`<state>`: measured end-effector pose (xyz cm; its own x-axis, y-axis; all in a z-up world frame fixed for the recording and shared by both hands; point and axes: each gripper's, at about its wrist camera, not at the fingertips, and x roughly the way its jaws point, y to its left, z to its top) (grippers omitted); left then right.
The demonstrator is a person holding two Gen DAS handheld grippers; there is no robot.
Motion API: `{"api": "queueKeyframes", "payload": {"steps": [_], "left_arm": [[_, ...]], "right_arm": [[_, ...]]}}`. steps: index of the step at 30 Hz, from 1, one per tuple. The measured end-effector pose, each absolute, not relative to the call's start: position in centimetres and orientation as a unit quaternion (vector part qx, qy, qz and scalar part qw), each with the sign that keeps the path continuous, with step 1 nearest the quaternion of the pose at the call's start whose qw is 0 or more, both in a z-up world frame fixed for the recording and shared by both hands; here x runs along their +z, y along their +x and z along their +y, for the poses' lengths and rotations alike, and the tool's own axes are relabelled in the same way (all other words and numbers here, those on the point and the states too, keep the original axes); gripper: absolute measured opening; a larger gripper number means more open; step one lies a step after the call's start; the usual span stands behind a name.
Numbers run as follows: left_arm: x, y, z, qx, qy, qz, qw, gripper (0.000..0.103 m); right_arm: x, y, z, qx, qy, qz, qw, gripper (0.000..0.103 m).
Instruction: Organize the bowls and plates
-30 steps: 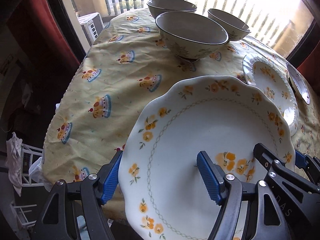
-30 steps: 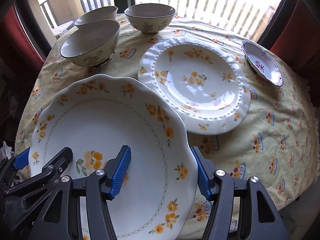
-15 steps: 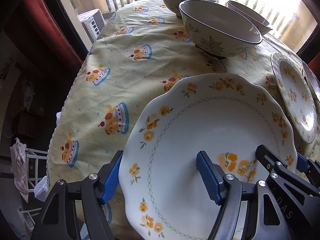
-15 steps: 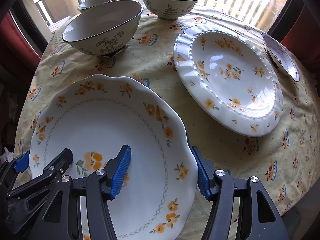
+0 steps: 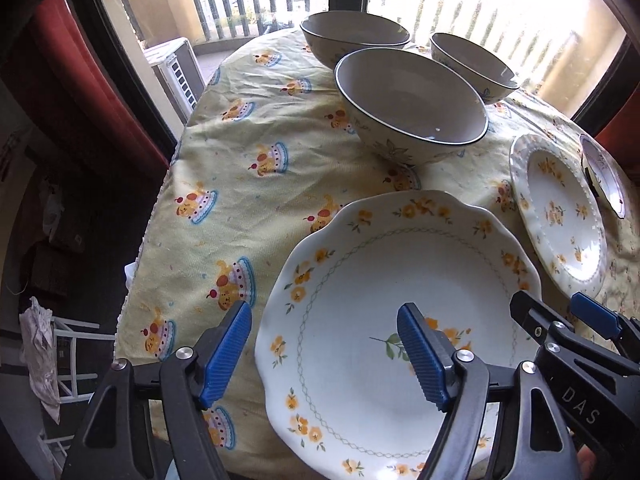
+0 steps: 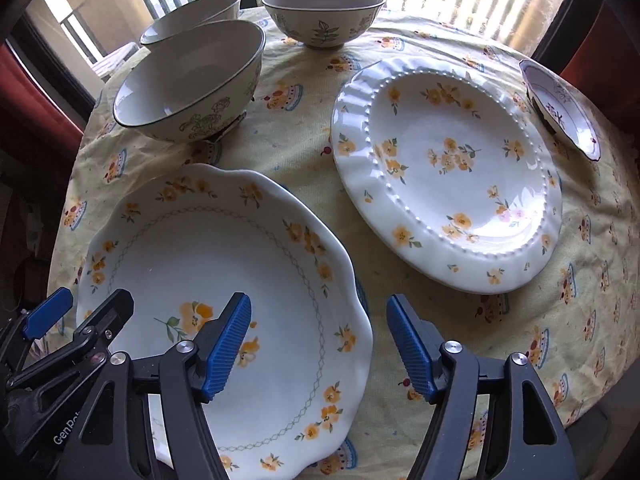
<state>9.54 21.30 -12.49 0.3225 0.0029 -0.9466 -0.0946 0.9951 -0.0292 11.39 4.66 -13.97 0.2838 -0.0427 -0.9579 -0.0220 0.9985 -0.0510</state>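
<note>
The scalloped plate (image 6: 192,264) with orange flowers lies flat on the counter (image 6: 304,160), on a yellow cake-print cloth, at the near edge. The left gripper (image 5: 324,350) straddles this plate's left rim: one blue pad over the cloth just outside it, the other above the plate's middle. Its jaws are opening and neither pad presses the rim. The right gripper (image 6: 318,346) straddles the same plate's right rim, one pad over the inside, the other over the cloth, jaws likewise opening and released.

Just beyond the scalloped plate stands a dark-rimmed bowl (image 6: 188,88); two more bowls (image 6: 324,12) (image 6: 188,16) sit farther behind it, near the window. To the scalloped plate's right, apart from it, lies a beaded-rim floral plate (image 6: 448,172), and past that a small dish (image 6: 564,108) by the counter's edge.
</note>
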Motion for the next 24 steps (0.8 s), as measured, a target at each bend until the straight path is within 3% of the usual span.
{"api": "queueKeyframes", "payload": {"steps": [9, 24], "left_arm": [[-8.5, 9.5, 17.7, -0.006, -0.021, 0.552, 0.834, 0.08], [-7.5, 11.9, 8.4, 0.016, -0.035, 0.53, 0.847, 0.08]], "right_arm": [[-8.7, 10.6, 1.8, -0.027, -0.003, 0.554, 0.832, 0.079], [-5.5, 13.4, -7.3, 0.011, -0.004, 0.51, 0.86, 0.079]]}}
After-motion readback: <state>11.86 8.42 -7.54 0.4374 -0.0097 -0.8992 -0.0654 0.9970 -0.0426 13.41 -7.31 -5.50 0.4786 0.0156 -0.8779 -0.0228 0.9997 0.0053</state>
